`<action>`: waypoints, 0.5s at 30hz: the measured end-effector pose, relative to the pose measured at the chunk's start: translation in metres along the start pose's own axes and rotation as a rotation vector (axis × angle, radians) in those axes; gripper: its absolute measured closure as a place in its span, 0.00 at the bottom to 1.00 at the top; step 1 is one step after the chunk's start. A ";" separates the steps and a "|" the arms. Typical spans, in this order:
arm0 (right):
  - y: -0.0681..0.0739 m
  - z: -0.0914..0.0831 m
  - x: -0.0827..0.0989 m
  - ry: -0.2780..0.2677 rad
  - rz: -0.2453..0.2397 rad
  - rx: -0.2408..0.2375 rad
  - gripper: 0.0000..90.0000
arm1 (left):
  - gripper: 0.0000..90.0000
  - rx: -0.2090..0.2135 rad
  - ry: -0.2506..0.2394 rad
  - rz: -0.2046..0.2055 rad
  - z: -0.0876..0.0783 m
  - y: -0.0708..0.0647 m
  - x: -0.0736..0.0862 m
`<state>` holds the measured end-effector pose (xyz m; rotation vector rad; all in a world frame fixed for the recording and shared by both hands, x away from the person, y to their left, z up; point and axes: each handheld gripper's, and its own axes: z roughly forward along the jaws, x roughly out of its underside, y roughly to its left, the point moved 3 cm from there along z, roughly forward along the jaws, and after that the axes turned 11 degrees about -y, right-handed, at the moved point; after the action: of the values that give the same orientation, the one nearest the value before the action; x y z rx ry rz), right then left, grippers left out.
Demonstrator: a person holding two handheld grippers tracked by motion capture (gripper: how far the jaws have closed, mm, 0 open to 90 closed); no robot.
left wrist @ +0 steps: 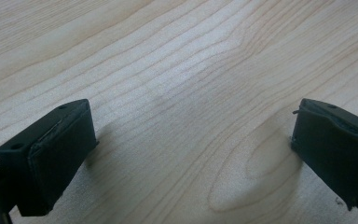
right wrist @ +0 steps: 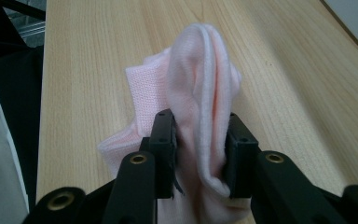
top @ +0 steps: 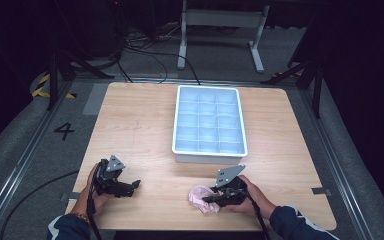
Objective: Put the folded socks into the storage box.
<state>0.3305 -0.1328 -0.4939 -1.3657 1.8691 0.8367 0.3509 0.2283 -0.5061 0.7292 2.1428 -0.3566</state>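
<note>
Right gripper view: the right gripper point(right wrist: 200, 154) is clamped on a bunched pink sock point(right wrist: 200, 88) (a fold pinched between its jaws) at the wooden table's point(top: 145, 125) near edge.

The sock point(right wrist: 200, 93) was pale pink with a fine knitted weave. The bench point(top: 145, 125) was light wood with wavy grain lines. The compartment tray point(top: 180, 150) was white, tinted bluish inside. Both grippers had black jaws and grey top plates.
</note>
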 end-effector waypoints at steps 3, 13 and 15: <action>0.000 0.000 0.000 -0.005 -0.009 0.004 0.80 | 0.00 0.001 0.000 0.000 0.000 0.000 0.000; 0.000 -0.006 0.000 -0.014 -0.024 0.009 0.82 | 0.00 0.002 0.000 0.005 0.000 0.001 0.000; -0.001 -0.008 -0.001 -0.018 -0.026 0.018 0.83 | 0.00 0.002 0.000 0.005 0.000 0.001 0.000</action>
<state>0.3304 -0.1386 -0.4889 -1.3642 1.8368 0.8144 0.3513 0.2286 -0.5060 0.7356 2.1401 -0.3560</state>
